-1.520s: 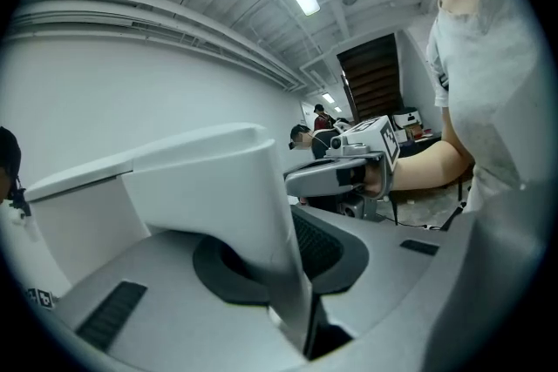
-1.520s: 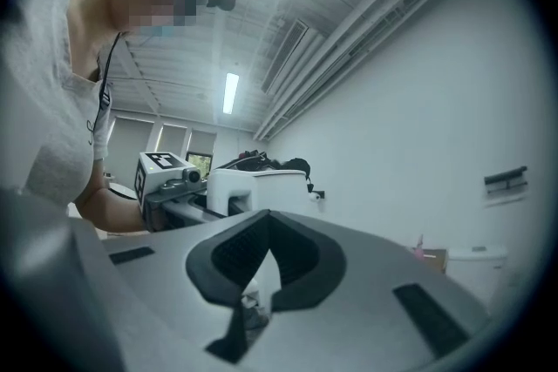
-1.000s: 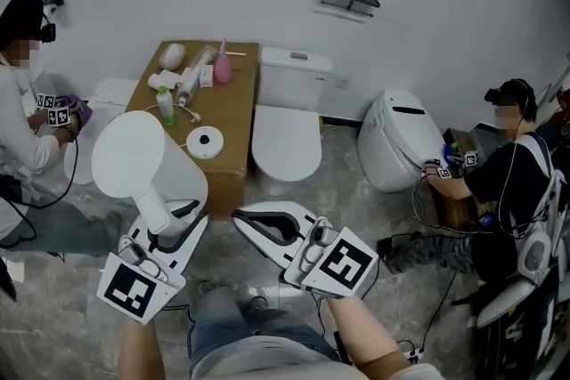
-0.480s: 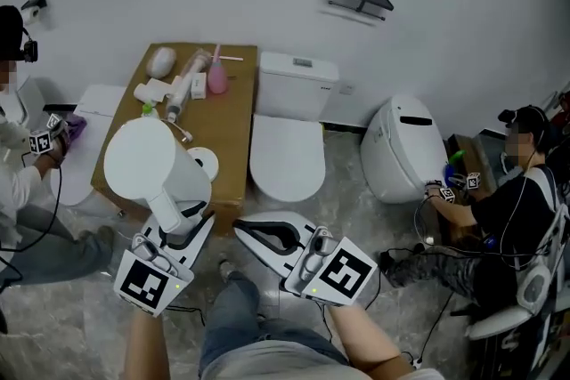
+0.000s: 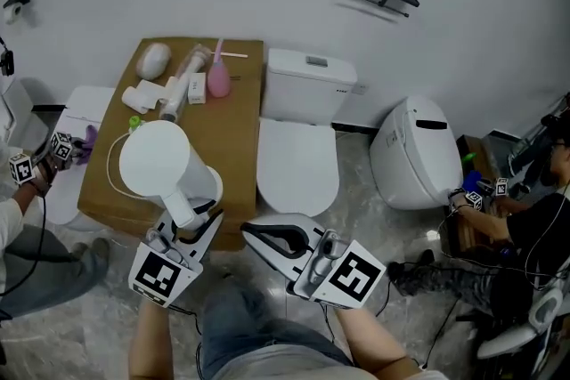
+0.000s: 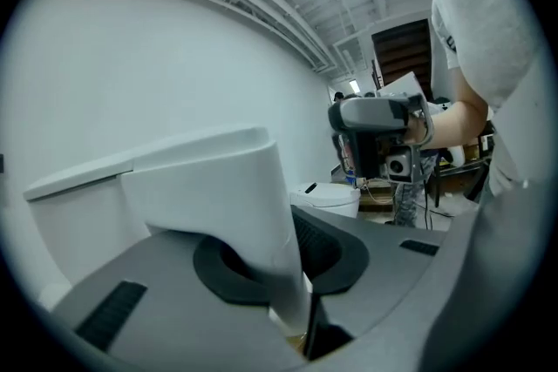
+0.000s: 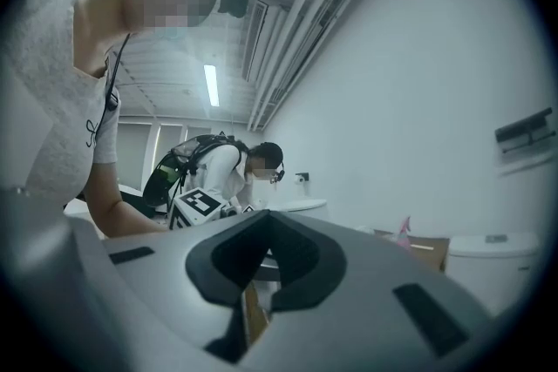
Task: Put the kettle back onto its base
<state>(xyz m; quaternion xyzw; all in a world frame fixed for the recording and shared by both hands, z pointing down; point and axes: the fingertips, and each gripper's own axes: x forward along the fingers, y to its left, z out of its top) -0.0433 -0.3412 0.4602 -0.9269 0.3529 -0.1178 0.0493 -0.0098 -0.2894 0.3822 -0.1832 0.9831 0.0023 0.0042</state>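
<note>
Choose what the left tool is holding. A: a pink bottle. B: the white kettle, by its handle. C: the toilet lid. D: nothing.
B: the left tool is closed on the handle of the white kettle, and the left gripper view shows that handle between its jaws.

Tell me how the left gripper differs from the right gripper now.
The left gripper grips the white kettle by its handle; the right gripper holds nothing. The left one is at the box edge; the right one is before the toilet. Both carry a marker cube.
</note>
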